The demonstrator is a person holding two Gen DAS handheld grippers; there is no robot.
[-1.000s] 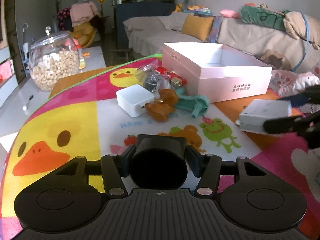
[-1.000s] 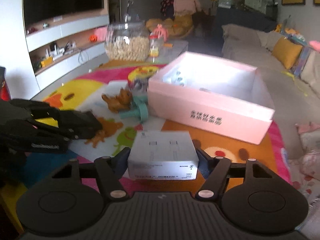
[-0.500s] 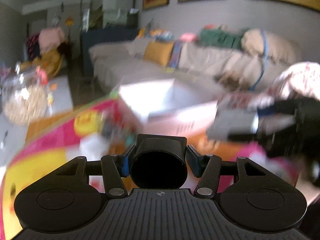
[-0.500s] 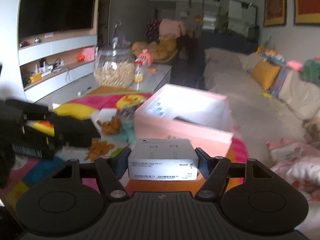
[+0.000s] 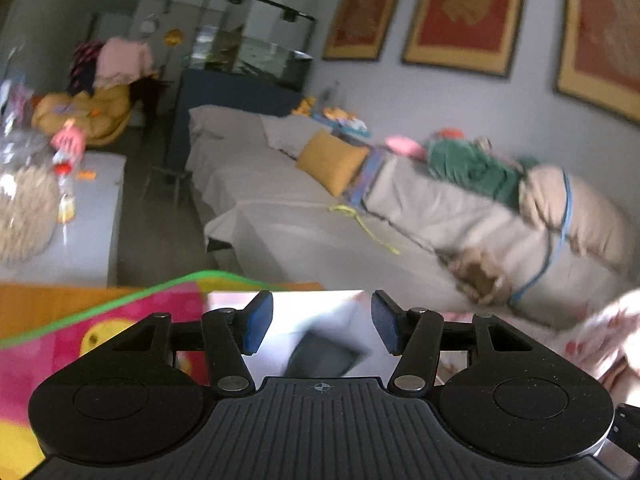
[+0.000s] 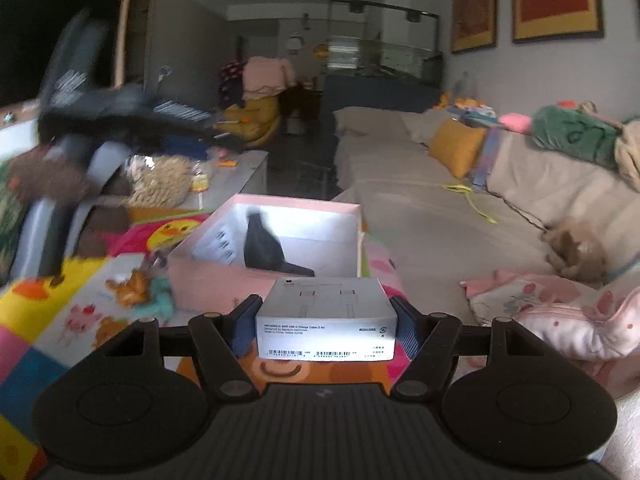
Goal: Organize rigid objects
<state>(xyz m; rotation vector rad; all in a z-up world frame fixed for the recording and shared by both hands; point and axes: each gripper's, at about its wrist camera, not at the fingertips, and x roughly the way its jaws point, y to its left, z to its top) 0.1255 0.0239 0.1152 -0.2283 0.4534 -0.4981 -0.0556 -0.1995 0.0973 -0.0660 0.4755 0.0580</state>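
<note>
Over a cartoon play mat (image 6: 48, 312) beside a beige sofa (image 6: 400, 184): left tongs (image 5: 322, 324) spread, right tongs (image 6: 325, 322) pinching a white carton (image 6: 326, 326).

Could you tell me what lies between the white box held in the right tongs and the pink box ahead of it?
Nothing: in the right wrist view the white box sits just before the pink box, overlapping its near wall.

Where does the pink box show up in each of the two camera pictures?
Left wrist view: the pink box sits at lower centre, straight past the open fingers, blurred, with a dark object inside.
Right wrist view: it sits at centre, just beyond the white carton held between the fingers.
Shared landmark: the yellow cushion on the sofa.
</note>
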